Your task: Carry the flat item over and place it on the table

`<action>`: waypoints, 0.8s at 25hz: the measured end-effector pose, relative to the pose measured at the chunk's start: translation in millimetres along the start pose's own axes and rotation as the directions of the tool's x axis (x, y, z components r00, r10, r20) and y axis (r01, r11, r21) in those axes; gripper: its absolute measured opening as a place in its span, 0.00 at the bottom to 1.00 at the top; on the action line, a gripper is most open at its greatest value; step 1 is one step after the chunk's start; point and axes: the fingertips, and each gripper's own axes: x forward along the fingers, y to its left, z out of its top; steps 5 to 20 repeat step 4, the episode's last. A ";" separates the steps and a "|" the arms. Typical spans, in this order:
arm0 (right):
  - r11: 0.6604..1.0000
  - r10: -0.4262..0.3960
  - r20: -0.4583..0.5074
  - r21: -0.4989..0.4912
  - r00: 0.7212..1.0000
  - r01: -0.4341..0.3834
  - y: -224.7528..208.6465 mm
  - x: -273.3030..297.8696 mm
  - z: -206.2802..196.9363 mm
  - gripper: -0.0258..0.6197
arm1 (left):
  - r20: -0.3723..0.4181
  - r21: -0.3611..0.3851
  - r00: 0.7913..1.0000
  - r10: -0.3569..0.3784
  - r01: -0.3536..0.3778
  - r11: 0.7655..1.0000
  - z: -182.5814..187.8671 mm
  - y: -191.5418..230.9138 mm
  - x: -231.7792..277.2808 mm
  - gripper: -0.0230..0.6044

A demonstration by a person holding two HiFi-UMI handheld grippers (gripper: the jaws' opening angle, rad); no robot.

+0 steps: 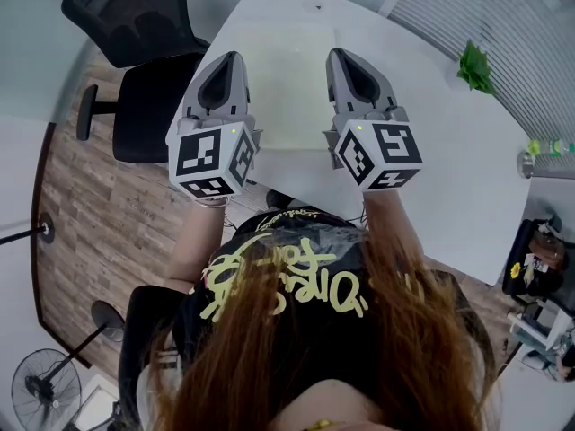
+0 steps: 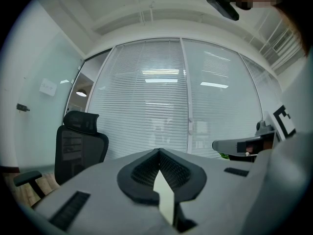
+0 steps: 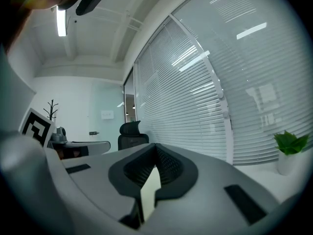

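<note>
No flat item shows in any view. In the head view my left gripper (image 1: 226, 57) and right gripper (image 1: 340, 55) are held side by side, pointing level over the near part of the white table (image 1: 449, 160). Both are shut, the jaw tips meeting with nothing between them. The left gripper view shows its closed jaw tips (image 2: 159, 152) and the right gripper (image 2: 239, 145) off to the right. From the right gripper view I see its closed jaw tips (image 3: 155, 147) and the left gripper (image 3: 80, 145) to the left.
A black office chair (image 1: 153, 70) stands at the table's left side on the wood floor. On the table's far right sits a small green plant (image 1: 474, 68). Blinds (image 2: 166, 106) cover the glass wall ahead. A fan (image 1: 45, 389) stands at lower left, clutter (image 1: 539, 272) at right.
</note>
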 end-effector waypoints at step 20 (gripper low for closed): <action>1.000 0.004 0.001 0.000 1.000 -0.004 -3.8 0.2 -0.4 0.04 | -0.006 -0.004 1.000 0.009 -0.009 1.000 -2.6 -0.3 2.9 0.03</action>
